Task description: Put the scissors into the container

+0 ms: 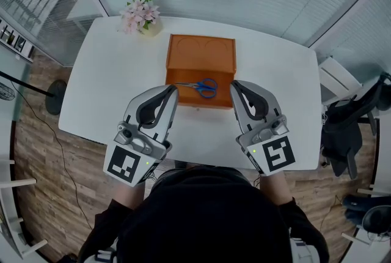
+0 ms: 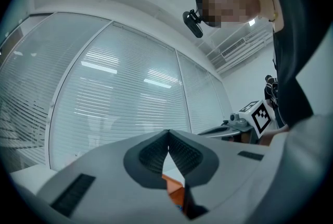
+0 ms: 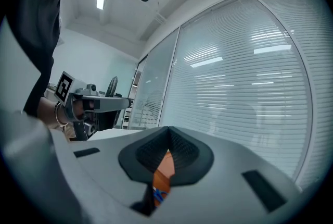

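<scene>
The scissors, blue-handled, lie inside the orange container near its front wall, on the white table. My left gripper is shut and empty, its tip just left of the container's front corner. The right gripper is likewise shut and empty at the front right corner. Both are tilted upward. In the left gripper view the closed jaws show a sliver of orange container below them. Beneath the closed jaws in the right gripper view, the container and a blue scissors handle peek out.
A vase of pink flowers stands at the table's back left corner. A chair with dark clothing is off the right end, and a round stand base is on the floor to the left. Glass walls with blinds lie behind.
</scene>
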Motion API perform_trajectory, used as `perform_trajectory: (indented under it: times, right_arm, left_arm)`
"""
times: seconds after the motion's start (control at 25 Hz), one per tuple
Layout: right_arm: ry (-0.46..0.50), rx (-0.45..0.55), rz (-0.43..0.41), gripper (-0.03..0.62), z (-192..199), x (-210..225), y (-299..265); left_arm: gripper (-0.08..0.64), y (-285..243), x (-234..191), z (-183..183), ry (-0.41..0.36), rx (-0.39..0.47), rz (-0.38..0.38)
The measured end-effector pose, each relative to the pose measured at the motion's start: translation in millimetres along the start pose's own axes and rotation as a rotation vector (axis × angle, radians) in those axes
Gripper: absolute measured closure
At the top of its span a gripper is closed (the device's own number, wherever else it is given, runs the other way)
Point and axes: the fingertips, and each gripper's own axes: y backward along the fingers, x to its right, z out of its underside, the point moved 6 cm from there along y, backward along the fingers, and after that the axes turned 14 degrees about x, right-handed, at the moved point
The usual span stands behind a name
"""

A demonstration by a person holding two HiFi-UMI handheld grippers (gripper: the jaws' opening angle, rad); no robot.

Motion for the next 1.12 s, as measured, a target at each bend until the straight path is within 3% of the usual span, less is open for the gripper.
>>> perform_trajectory:
  times: [0.4,0.64,0.88,1.12]
  right_arm:
    - [0.009,-0.014,-0.003,0.588,0.5,-0.3,-3.8]
    - [-0.034,-0.017,0.006,0.588,-1.3,-1.3,-3.6]
    - [0.027,-0.010,0.009,0.588,-1.8,6.2,-3.3]
    - [0.022,-0.008,0.006,0.588,-4.0,5.9,-1.7]
  left_arm:
    - [0.549,-4.7,-2.7,0.6,0.003,0.001,0.012]
    - [0.549,-6.5,-2.0,0.8,0.001,-0.002,0.017]
    - [0.549,-7.4,-5.2,-0.6,-0.002,0.002,0.017]
    - [0.549,-7.1,-3.8,-1.6,0.001,-0.002,0.015]
